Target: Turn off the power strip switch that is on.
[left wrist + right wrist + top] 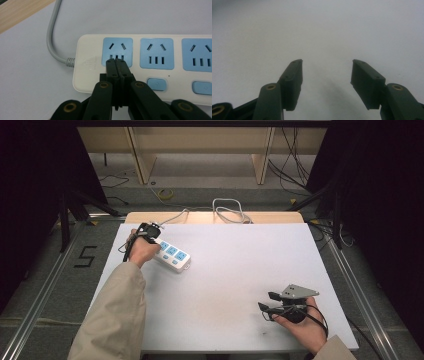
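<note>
1. Looking down from the high view, the white power strip is lying on the white table, toward its far left part, set at a slant with its grey cord running off past the far edge.
2. Sitting right at the strip's near-left end, the left gripper is meeting it there, the hand in a beige sleeve wrapped around the tool.
3. Riding along in the left gripper view, the left gripper is showing both jaws pressed flat together, fully closed, with nothing between them.
4. Those closed tips are pointing at the lower edge of the first blue socket, the one nearest the cord end; whether they are actually touching it, I cannot tell.
5. Next to that socket, the blue switch button is sitting just to the right of the jaws, apart from them.
6. Over at the near right, the right gripper is resting low by the table, well apart from the strip.
7. Its own view is showing the right gripper with jaws spread wide, bare table between them.
</note>
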{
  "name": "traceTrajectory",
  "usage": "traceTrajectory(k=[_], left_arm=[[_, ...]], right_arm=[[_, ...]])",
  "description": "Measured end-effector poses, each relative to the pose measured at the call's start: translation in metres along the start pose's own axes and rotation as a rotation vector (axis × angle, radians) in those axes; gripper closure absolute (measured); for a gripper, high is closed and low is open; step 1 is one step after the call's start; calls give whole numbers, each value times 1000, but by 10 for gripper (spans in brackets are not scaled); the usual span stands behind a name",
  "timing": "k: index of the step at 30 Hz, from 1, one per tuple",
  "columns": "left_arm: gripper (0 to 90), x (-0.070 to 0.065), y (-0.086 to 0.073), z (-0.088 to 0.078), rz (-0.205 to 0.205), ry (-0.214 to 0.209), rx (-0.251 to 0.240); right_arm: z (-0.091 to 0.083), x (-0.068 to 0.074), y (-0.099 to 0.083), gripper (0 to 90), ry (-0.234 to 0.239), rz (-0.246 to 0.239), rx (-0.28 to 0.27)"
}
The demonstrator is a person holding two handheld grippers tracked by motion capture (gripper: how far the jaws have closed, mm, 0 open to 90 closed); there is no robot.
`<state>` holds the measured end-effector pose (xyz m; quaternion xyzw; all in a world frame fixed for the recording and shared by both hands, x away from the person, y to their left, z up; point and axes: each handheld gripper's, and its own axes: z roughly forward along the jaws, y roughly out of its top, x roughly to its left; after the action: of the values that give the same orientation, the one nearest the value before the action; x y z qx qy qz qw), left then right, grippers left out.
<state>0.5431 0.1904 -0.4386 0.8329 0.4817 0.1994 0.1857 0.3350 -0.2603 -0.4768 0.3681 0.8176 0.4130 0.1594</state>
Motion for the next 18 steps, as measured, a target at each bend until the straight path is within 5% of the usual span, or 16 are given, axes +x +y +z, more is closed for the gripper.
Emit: traceTrajectory(k=[18], left_arm=[[898, 0, -1, 3, -2, -5, 13]], right_arm=[[0, 1, 0, 433, 2, 1, 1]])
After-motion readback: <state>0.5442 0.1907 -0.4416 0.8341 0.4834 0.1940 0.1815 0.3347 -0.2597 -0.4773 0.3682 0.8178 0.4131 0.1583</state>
